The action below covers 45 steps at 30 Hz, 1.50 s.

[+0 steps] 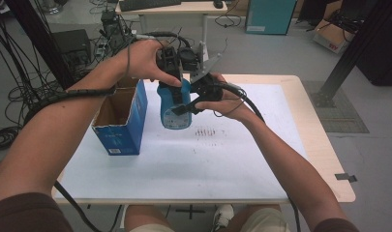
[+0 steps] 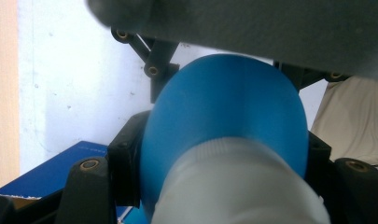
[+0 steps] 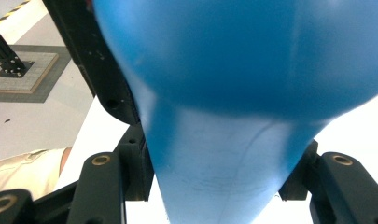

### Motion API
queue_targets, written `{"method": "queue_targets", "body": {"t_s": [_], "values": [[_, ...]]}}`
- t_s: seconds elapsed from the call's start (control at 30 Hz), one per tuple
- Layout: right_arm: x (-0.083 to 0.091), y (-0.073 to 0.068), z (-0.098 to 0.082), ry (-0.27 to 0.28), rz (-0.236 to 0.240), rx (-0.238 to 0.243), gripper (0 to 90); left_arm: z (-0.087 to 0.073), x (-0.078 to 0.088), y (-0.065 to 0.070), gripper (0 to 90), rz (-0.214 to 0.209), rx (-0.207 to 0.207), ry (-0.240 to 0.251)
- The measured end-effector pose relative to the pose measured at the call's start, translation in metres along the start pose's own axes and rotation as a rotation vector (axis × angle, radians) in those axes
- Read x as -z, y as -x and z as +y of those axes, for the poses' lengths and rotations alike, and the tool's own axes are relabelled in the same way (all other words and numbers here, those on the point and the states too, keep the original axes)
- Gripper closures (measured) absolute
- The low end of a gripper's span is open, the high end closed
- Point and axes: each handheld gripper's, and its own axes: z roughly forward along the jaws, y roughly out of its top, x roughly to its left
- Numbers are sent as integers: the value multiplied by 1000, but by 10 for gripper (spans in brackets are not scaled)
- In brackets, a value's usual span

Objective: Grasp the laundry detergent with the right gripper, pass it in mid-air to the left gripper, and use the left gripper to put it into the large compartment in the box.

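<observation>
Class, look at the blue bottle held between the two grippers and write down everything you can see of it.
The blue bottle looks like smooth plastic, with a rounded body narrowing to a white ribbed cap and a dark label on its front. It is held upright above the white table, just right of the open blue box. The left gripper clamps it near the top, and the right gripper clamps its side; black jaws press on both flanks.

No text is reading clearly: print on the blue box [image 1: 121,128] and the label on the blue bottle [image 1: 174,108] are showing too small and blurred.
</observation>
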Motion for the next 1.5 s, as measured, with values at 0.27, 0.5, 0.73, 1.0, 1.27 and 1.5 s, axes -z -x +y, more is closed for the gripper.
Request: {"method": "queue_targets", "body": {"t_s": [0.27,0.5,0.73,1.0,1.27,1.5], "values": [[2,-4,0,-24,-10,-45,424,-1,-1,1,365,5,8,8],[4,-10,2,-62,15,-165,422,-3,-1,0,365,11,10,14],[2,-13,3,-57,7,-178,414,-3,-1,3,365,9,43,22],[11,-2,-4,-89,-104,-97,229,-8,-4,4,364,13,127,63],[22,-3,-8,-146,-141,-86,165,-11,6,0,364,15,156,69],[33,-7,-16,-204,-121,-121,24,-20,16,-7,364,9,238,67]]}}
